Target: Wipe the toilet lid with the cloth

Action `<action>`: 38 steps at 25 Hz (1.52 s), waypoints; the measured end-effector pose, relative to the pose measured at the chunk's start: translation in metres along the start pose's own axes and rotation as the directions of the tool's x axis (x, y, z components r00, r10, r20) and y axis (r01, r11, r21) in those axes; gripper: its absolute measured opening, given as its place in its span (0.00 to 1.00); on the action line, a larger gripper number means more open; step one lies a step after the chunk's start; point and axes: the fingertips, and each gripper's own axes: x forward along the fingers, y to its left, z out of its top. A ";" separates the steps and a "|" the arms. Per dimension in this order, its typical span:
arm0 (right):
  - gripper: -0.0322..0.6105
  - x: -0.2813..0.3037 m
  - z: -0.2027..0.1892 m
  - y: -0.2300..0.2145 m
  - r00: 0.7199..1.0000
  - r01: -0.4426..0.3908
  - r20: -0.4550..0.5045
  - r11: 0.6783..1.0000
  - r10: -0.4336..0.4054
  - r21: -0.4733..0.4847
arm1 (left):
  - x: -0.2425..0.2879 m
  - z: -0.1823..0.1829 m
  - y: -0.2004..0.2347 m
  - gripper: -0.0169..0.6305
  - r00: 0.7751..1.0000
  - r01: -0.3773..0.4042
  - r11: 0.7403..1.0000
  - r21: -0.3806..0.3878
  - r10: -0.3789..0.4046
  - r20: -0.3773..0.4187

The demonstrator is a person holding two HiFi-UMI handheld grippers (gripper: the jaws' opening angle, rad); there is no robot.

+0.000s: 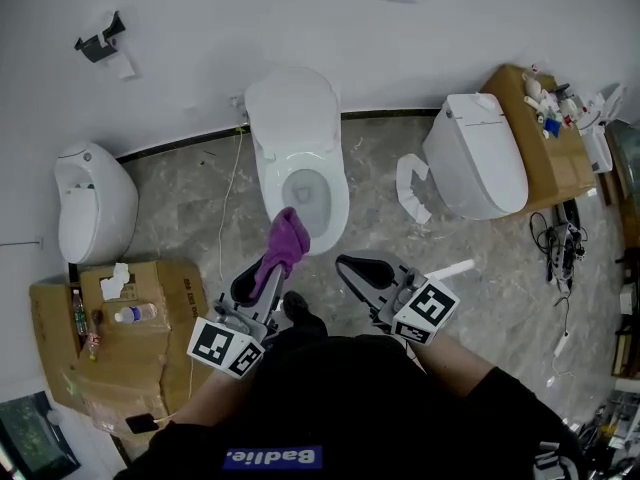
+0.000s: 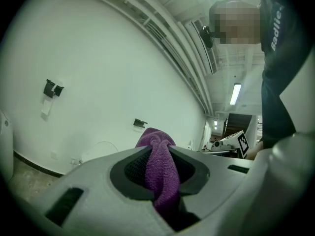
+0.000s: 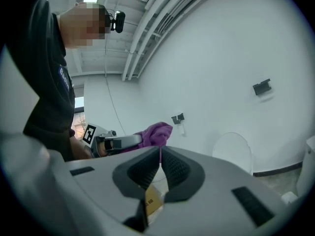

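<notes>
The cloth [image 1: 286,240], likely soft, light and floppy, is pinched at its bunched part in the left gripper [image 1: 255,284] over the toilet [image 1: 336,208] front rim, while the right gripper [image 1: 362,268] jaws are closed and empty.

The purple towelling cloth [image 1: 285,243] is matt and nubbly. Its short pile shows plainly where it bunches against the black pads [image 2: 134,168] of the left claw [image 2: 160,154], which have a finely ribbed, rubbery-looking face. The claw's body is smooth, matt, pale grey plastic. The right claw [image 3: 160,157] has the same plastic shell and ribbed black pads [image 3: 142,170]. The white toilet [image 1: 338,203] and its raised white lid [image 1: 292,108] are smooth and glossy, like glazed ceramic or hard plastic. The grey marbled floor [image 1: 190,203] looks like polished stone with a soft sheen. The white wall [image 1: 250,18] is flat and matt. The brown cardboard box [image 1: 150,353] is dull and creased, and a clear plastic bottle [image 1: 135,313] lies on it.
</notes>
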 end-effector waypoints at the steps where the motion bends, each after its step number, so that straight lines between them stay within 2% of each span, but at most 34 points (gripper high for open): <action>1: 0.10 0.009 0.004 -0.006 1.000 0.010 0.002 1.000 -0.010 -0.005 | 0.005 0.003 0.009 0.14 1.000 0.012 1.000 0.002 -0.012 -0.001; 6: 0.10 0.036 0.016 -0.031 0.999 0.041 -0.007 0.999 -0.041 -0.017 | 0.029 0.014 0.042 0.14 1.000 0.027 0.999 -0.022 -0.027 0.002; 12: 0.10 0.050 0.031 -0.072 0.999 0.034 0.010 0.999 -0.034 -0.013 | 0.063 0.023 0.067 0.14 1.000 0.002 0.999 -0.035 -0.002 0.001; 19: 0.10 0.065 0.051 -0.146 0.999 -0.036 0.027 0.999 0.036 -0.007 | 0.127 0.031 0.098 0.14 0.994 -0.108 0.993 -0.040 0.108 -0.009; 29: 0.10 0.084 0.053 -0.260 0.991 -0.135 0.014 0.991 0.134 0.011 | 0.214 0.019 0.131 0.14 0.960 -0.278 0.960 -0.043 0.276 -0.037; 33: 0.10 0.094 0.049 -0.285 0.992 -0.129 -0.005 0.991 0.129 0.029 | 0.232 0.020 0.143 0.14 0.957 -0.290 0.956 -0.042 0.289 -0.033; 38: 0.10 0.119 0.045 -0.292 0.996 -0.085 -0.028 0.996 0.086 0.023 | 0.236 0.021 0.176 0.14 0.961 -0.276 0.960 -0.044 0.275 -0.023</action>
